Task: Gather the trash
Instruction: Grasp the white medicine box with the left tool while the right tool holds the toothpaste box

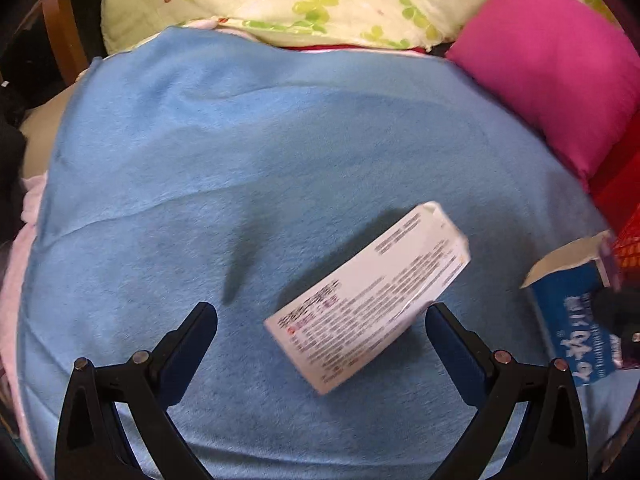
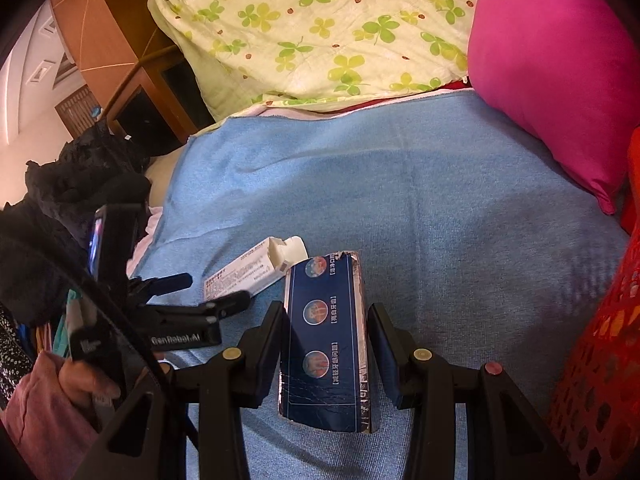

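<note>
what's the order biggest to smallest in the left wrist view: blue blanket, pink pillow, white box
1. blue blanket
2. pink pillow, partly cut off by the frame edge
3. white box, though it is nearest the camera

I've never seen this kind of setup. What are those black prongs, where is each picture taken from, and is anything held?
No robot here: a person carries a two-fingered gripper in each hand, each with a camera looking along its fingers. The left one's picture shows the left gripper open over a white box lying on the blue blanket. The right one's picture shows the right gripper shut on a dark blue box. A red basket stands at the right, beside a pink pillow.
</note>
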`<state>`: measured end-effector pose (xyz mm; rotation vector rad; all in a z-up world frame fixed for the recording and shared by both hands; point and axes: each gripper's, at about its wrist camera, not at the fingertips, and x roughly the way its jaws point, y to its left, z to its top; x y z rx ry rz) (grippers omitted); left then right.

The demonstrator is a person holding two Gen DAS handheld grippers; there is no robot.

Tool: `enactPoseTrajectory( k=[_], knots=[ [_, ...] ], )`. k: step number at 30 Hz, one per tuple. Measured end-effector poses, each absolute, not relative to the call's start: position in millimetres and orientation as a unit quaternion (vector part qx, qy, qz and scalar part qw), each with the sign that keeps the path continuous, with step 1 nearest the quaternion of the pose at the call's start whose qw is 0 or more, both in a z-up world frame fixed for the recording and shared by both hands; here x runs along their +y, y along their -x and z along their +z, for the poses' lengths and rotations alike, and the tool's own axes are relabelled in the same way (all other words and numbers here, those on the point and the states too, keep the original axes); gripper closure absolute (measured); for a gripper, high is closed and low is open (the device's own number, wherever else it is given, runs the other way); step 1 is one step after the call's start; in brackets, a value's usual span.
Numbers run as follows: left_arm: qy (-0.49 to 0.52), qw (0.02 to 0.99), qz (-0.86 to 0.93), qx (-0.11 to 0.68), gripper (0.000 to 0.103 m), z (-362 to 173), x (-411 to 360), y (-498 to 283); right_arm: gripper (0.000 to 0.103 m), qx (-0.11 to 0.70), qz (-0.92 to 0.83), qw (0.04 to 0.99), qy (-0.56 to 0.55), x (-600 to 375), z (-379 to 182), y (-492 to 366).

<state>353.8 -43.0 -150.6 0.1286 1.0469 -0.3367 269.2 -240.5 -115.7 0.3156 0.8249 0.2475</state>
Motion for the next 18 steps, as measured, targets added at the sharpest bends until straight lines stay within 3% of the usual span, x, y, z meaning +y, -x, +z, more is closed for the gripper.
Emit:
enactPoseTrajectory(
  k=[7, 8, 10, 12, 18],
  knots=[
    [-0.085, 0.848, -0.151, 0.501, 0.002, -165, -51, -357, 0.058, 0.405, 0.116, 0.894, -0.151, -238, -122, -274],
    [-0.08, 0.85, -0.15, 0.499, 0.005, -164, -50, -357, 0.058, 0.405, 0.116, 0.895, -0.15, -237, -122, -274],
    [-0.072, 0.857, -0.139, 0.491, 0.035, -160, -45, -356, 0.058, 0.403, 0.115, 0.896, -0.146, -236, -120, -273],
    [-0.066, 0.86, -0.127, 0.49, 0.051, -155, -43, -349, 0.058, 0.399, 0.113, 0.899, -0.14, -234, -119, -272],
    [-0.032, 0.867, -0.113, 0.485, 0.055, -144, -28, -333, 0.058, 0.387, 0.116, 0.906, -0.128, -230, -112, -266]
  ],
)
